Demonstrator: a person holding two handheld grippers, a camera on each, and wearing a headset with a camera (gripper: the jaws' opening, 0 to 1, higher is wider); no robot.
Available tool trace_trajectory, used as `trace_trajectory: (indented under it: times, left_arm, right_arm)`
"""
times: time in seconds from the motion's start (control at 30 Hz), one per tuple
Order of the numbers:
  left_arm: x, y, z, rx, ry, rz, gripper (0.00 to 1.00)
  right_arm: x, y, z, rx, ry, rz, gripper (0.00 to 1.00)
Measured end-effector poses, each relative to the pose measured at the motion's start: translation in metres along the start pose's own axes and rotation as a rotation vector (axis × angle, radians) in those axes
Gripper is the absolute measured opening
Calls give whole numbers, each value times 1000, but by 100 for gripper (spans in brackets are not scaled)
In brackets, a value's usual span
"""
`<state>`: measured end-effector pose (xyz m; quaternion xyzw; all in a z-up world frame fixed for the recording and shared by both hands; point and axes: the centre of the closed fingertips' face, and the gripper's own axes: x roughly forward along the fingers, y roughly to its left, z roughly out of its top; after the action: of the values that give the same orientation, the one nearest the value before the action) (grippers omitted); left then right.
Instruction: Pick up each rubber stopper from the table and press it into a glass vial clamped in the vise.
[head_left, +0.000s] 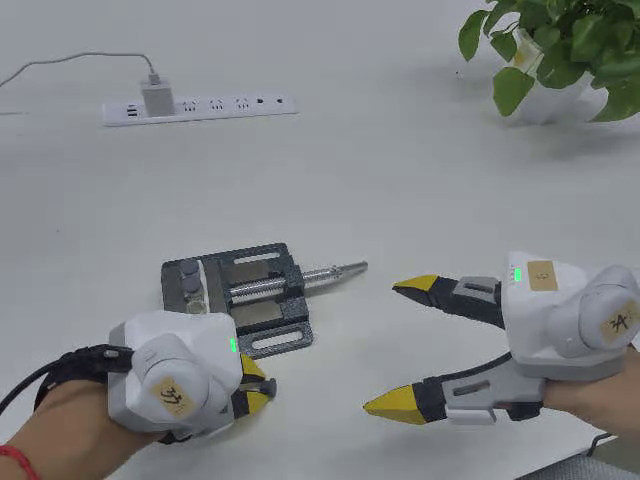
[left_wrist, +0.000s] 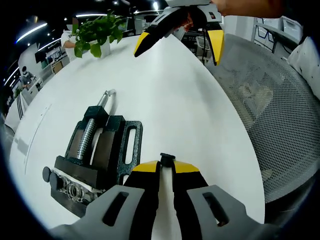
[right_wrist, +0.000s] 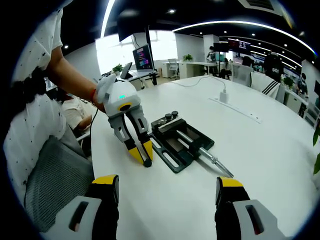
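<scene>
A dark vise (head_left: 236, 296) lies on the white table, its screw handle pointing right. Glass vials with dark tops (head_left: 189, 281) sit clamped at its left end. My left gripper (head_left: 256, 389) is just in front of the vise, shut on a small black rubber stopper (head_left: 268, 385). In the left gripper view the stopper (left_wrist: 167, 160) pokes out between the yellow tips, with the vise (left_wrist: 97, 150) and vials (left_wrist: 74, 190) to the left. My right gripper (head_left: 398, 347) stands wide open and holds nothing, to the right of the vise. Its view shows the left gripper (right_wrist: 142, 154), stopper (right_wrist: 147, 163) and vise (right_wrist: 182, 142).
A white power strip (head_left: 200, 107) with a charger lies at the back left. A potted plant (head_left: 560, 50) stands at the back right. A mesh chair (left_wrist: 270, 105) is beyond the table's near edge. Bare table lies between the vise and the right gripper.
</scene>
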<state>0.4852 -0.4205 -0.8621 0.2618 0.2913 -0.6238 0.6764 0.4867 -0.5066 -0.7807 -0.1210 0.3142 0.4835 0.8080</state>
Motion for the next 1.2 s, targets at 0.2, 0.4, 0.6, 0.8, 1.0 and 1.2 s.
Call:
trace_trajectory:
  times: [0.2, 0.4, 0.6, 0.8, 1.0, 1.2]
  left_arm:
    - [-11, -4, 10, -114, -70, 3, 6]
    - [-35, 0, 32, -240, -204, 39, 5]
    - [-66, 6, 58, -332, -340, 74, 5]
    - [-99, 8, 82, -410, -470, 85, 5]
    - [-122, 2, 96, -415, -531, 96, 5]
    - [-134, -2, 104, -406, -562, 99, 5]
  right_arm:
    - [2, 6, 7, 6, 1, 18, 74]
    - [5, 18, 31, 16, -13, 63, 65]
    - [5, 27, 63, -2, -23, 113, 54]
    - [5, 39, 96, -72, -39, 167, 48]
    - [4, 57, 119, -127, -29, 248, 29]
    - [6, 69, 128, -164, -6, 306, 20]
